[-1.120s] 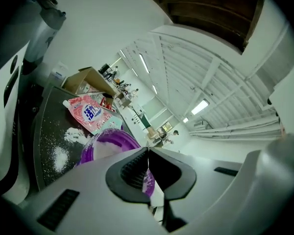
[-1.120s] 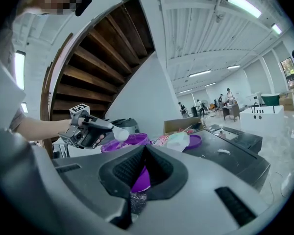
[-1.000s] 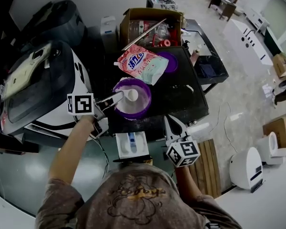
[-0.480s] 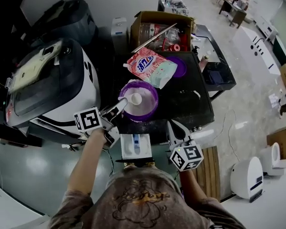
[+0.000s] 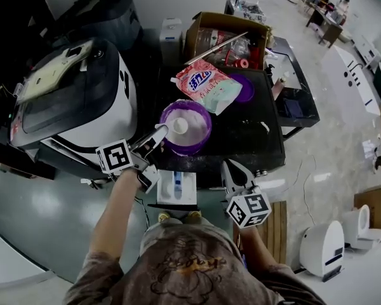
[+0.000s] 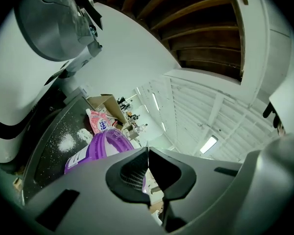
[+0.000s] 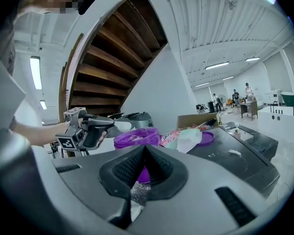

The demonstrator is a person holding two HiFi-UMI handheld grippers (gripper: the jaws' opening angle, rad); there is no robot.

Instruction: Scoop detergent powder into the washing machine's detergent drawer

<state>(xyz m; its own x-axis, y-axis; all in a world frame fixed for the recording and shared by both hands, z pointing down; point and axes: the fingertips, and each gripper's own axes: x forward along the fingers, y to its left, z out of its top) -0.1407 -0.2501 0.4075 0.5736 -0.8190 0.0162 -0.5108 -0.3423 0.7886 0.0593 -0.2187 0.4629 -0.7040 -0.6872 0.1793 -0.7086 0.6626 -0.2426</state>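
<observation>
The left gripper [image 5: 156, 136], fingers pinched shut on the white scoop [image 5: 178, 127] over the purple tub [image 5: 203, 114] on the table [image 5: 247, 138], is best swung level and slowly to the near drawer [image 5: 176, 189], while the right gripper [image 5: 228, 169] hovers closed and empty.

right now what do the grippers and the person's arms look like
Both the left gripper and right gripper are light grey with black ribbed pads, and each carries a white cube of black square markers. The person wears a brown short-sleeved shirt.
</observation>
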